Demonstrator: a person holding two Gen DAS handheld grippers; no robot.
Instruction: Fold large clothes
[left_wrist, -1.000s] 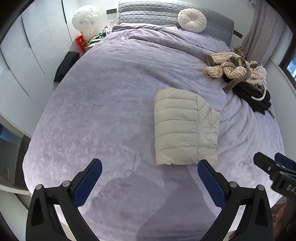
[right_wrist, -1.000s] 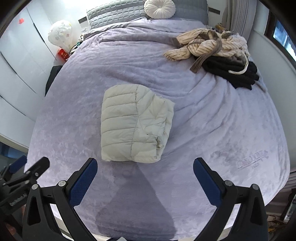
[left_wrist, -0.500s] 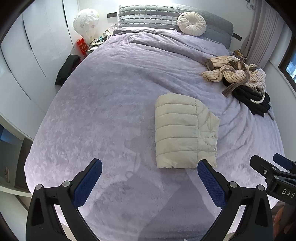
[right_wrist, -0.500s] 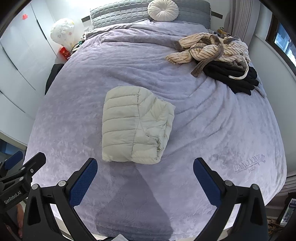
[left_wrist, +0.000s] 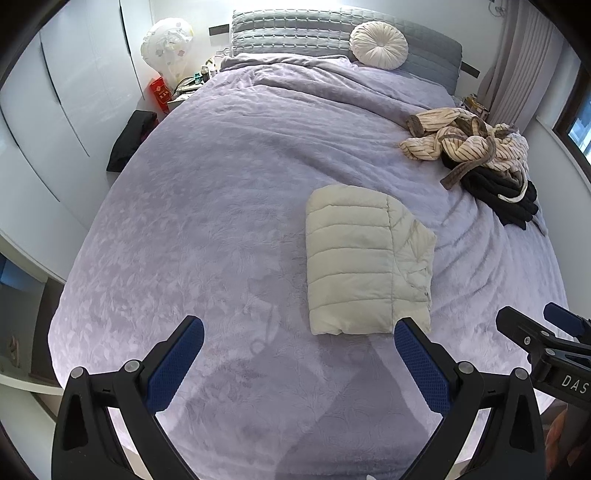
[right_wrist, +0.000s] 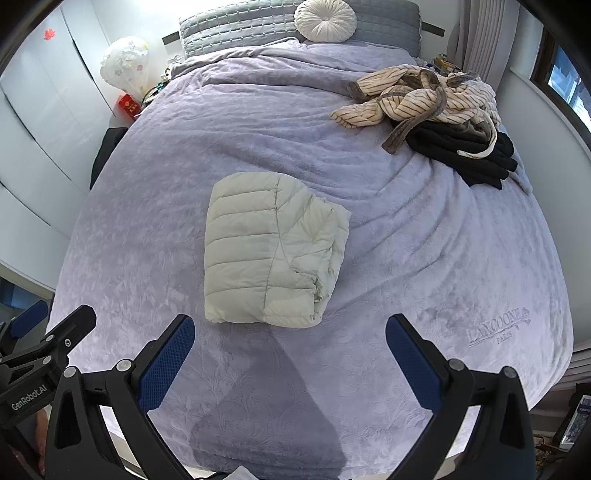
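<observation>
- While both claws hang spread wide and empty over the foot of the bed (left_wrist: 207, 206), the cream puffer jacket (left_wrist: 362, 262) lies folded into a neat block mid-mattress, touching neither.
- Left claw (left_wrist: 299, 347) and right claw (right_wrist: 290, 338) sit well back from it, likely because this garment looks finished.
- Near the far right edge, a striped robe (right_wrist: 417, 96) is heaped on dark clothes (right_wrist: 469, 151), apparently waiting their turn.

Matt quilted puffer jacket (left_wrist: 364, 264) of cream cloth, plush embossed lilac bedspread (left_wrist: 207, 206), textured blue pads (left_wrist: 421, 363) on matt black plastic hand-held gripper (left_wrist: 299, 363)
</observation>
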